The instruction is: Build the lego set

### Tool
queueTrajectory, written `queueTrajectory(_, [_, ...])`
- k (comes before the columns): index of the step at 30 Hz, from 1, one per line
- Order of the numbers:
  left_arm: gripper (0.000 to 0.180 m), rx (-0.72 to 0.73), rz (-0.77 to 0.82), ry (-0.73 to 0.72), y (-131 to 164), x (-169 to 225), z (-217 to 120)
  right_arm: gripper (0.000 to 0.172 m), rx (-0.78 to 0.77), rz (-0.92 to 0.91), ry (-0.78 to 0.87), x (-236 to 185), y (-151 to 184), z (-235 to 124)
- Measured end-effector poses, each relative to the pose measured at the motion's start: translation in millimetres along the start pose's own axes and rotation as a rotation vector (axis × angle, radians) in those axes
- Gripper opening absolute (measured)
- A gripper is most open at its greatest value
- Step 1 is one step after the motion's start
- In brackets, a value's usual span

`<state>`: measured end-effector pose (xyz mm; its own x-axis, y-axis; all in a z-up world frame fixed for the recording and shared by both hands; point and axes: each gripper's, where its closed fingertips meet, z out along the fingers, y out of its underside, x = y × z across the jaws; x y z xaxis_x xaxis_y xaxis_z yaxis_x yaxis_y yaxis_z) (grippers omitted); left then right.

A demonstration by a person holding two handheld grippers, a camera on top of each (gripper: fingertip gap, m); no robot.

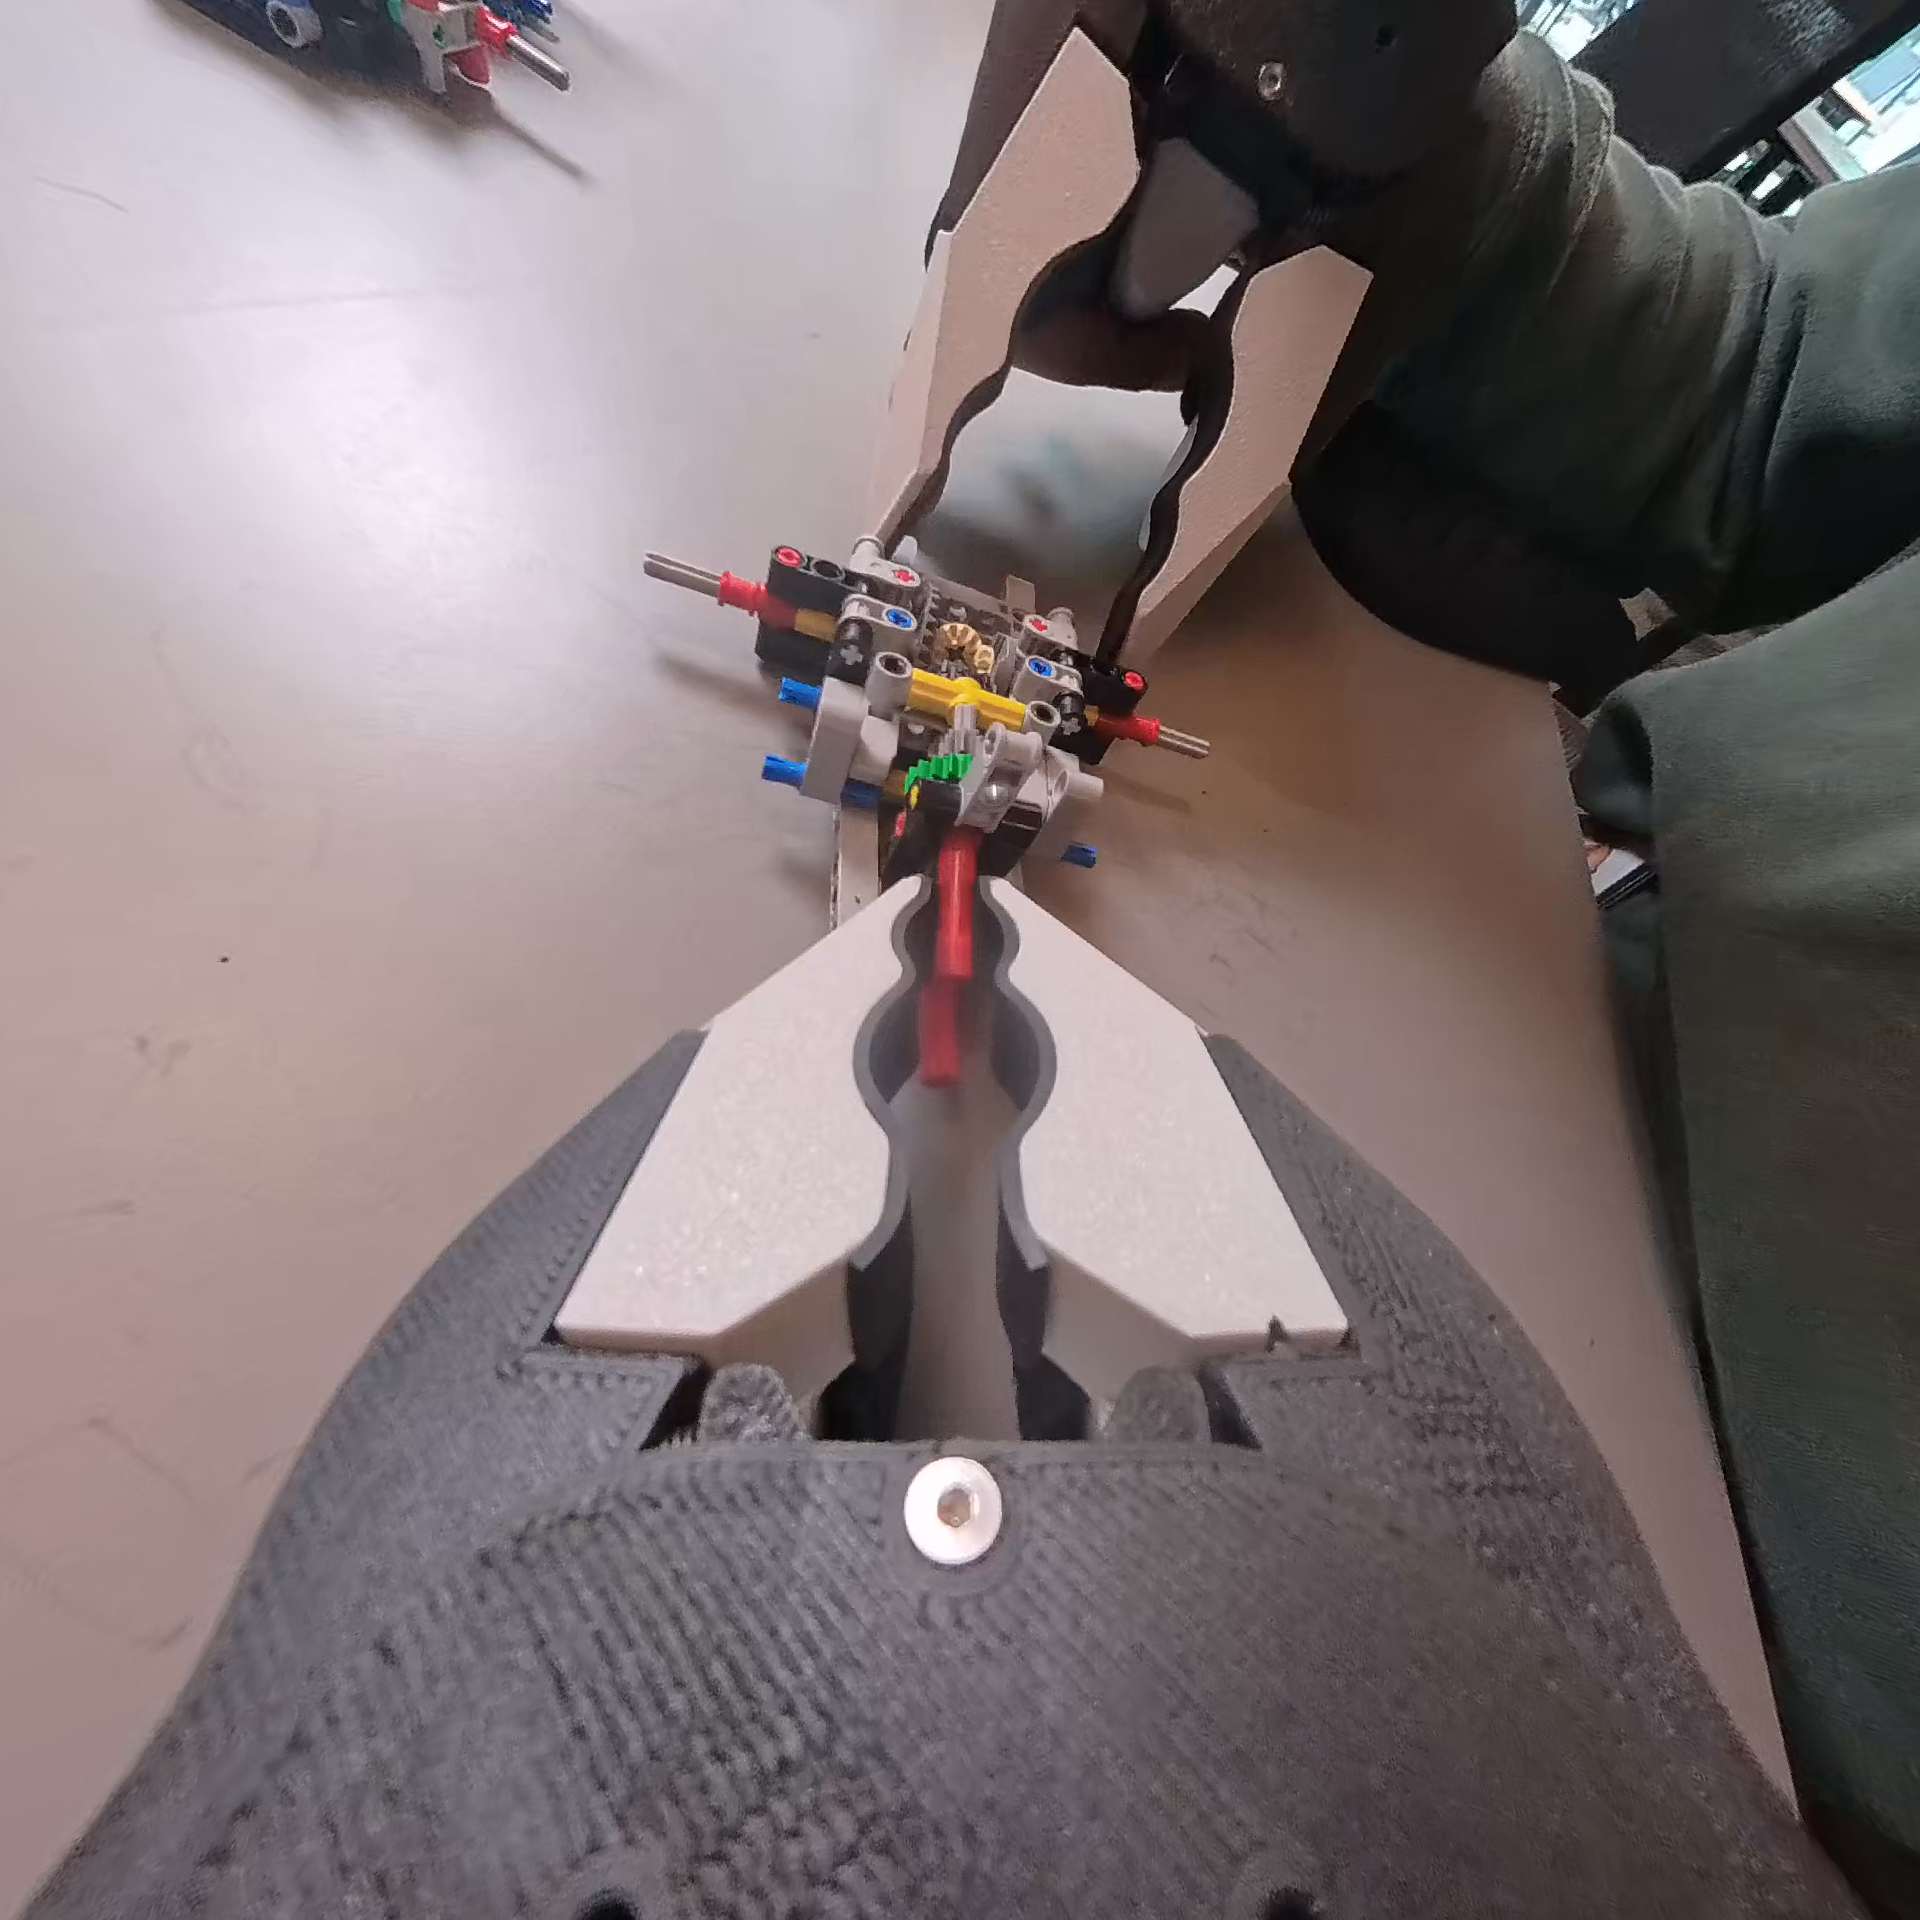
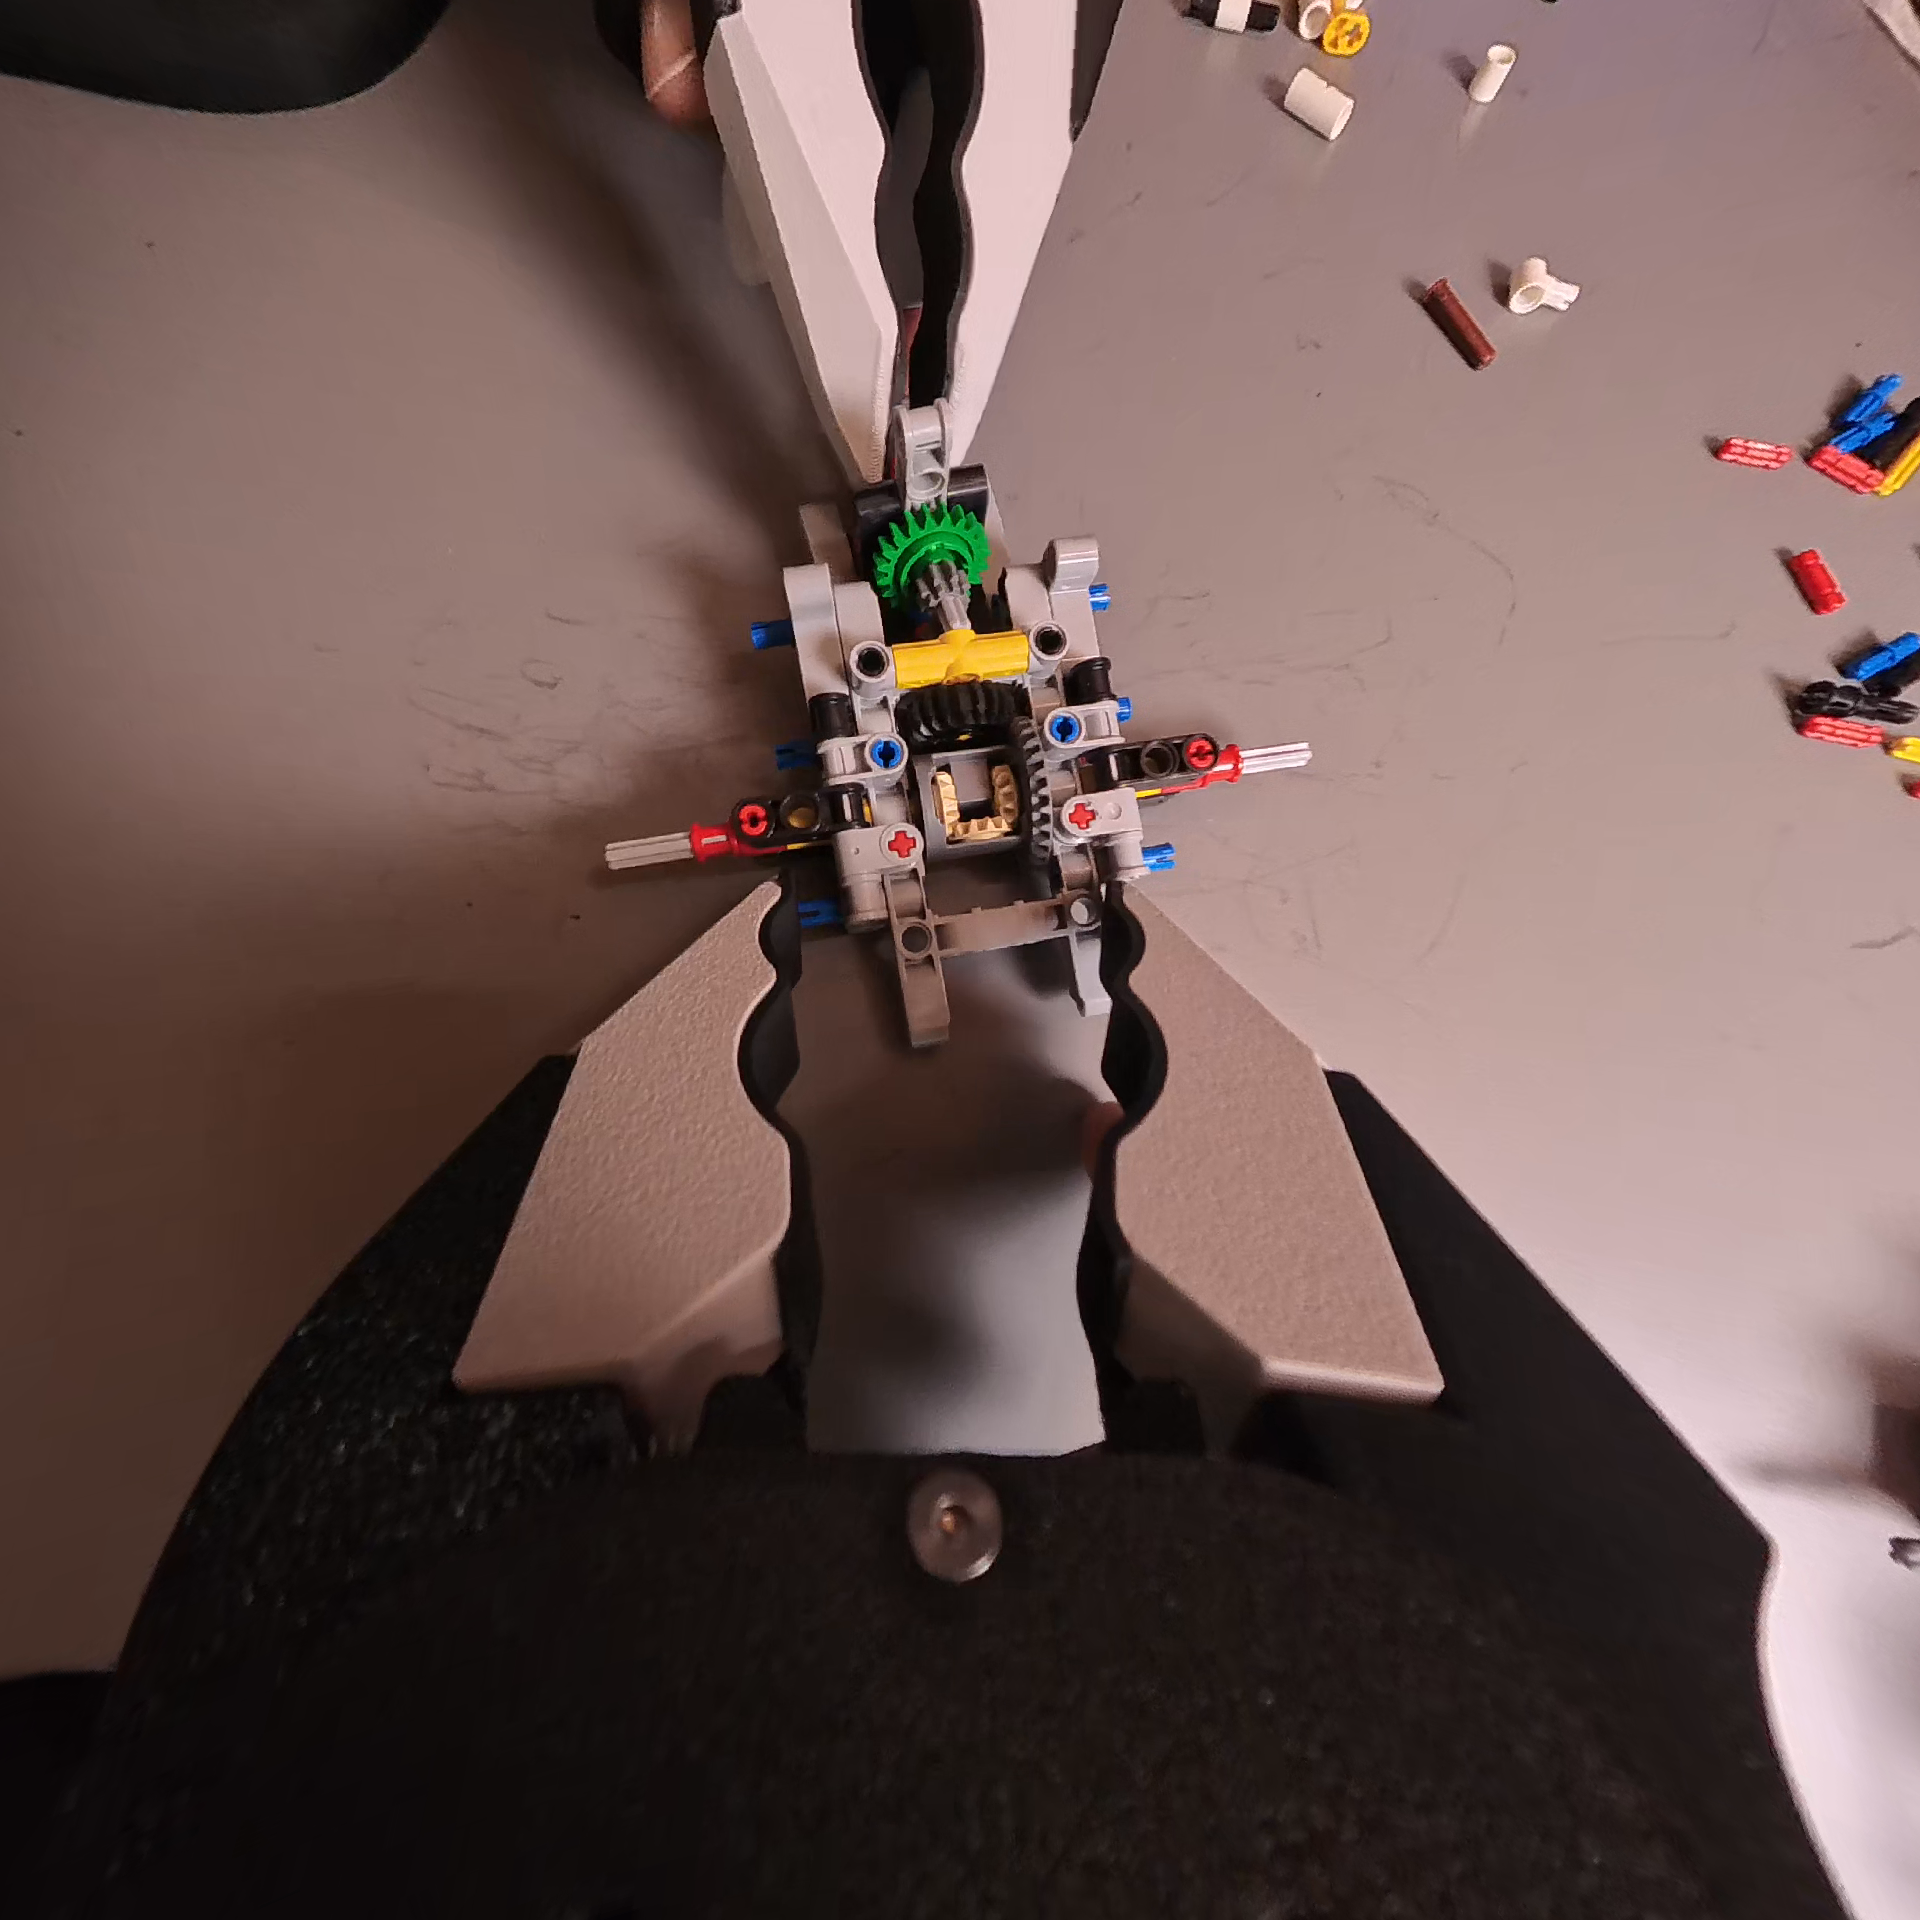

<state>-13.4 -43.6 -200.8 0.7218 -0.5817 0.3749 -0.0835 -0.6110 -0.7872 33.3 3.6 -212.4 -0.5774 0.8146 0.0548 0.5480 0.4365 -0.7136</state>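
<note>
A small brick-built gear assembly (image 2: 956, 748) lies on the grey table (image 2: 364, 520), with a green gear (image 2: 920, 556), a yellow connector, tan bevel gears and side axles. My right gripper (image 2: 951, 914) straddles its near end, with both black pads pressing on the sides of the grey frame. My left gripper (image 1: 956, 894) is shut on a red axle (image 1: 951, 966), whose far end sits in a grey connector (image 1: 987, 790) on the assembly (image 1: 935, 675). In the right wrist view the left gripper (image 2: 925, 447) stands at the far end. In the left wrist view the right gripper (image 1: 1006, 597) stands behind the assembly.
Loose red, blue and black pins (image 2: 1860, 447), white connectors (image 2: 1320, 104) and a brown axle (image 2: 1460, 322) lie on the table to the right. Another pile of parts (image 1: 447, 42) lies far left. A person's green sleeve (image 1: 1662, 416) is at the table edge.
</note>
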Motion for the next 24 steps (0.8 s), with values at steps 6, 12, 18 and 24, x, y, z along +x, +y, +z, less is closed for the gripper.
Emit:
queueTrajectory(6, [0.006, 0.003, -0.005, -0.008, -0.8, -2.0, -0.1, 0.056, -0.024, -0.008, 0.003, -1.0, 0.9, -0.7])
queueTrajectory(12, [0.005, 0.031, -0.103, 0.074, -6.1, 4.3, -0.9, 0.056, -0.077, -0.021, 0.009, -3.0, 3.7, -2.0])
queueTrajectory(18, [0.005, 0.059, -0.282, 0.168, -11.0, 6.4, -0.8, 0.056, -0.103, -0.021, 0.014, -2.8, 5.4, -3.2])
queueTrajectory(24, [0.005, 0.063, -0.404, 0.216, -10.0, 5.5, 1.3, 0.056, -0.135, -0.046, 0.041, -2.6, 6.5, -4.7])
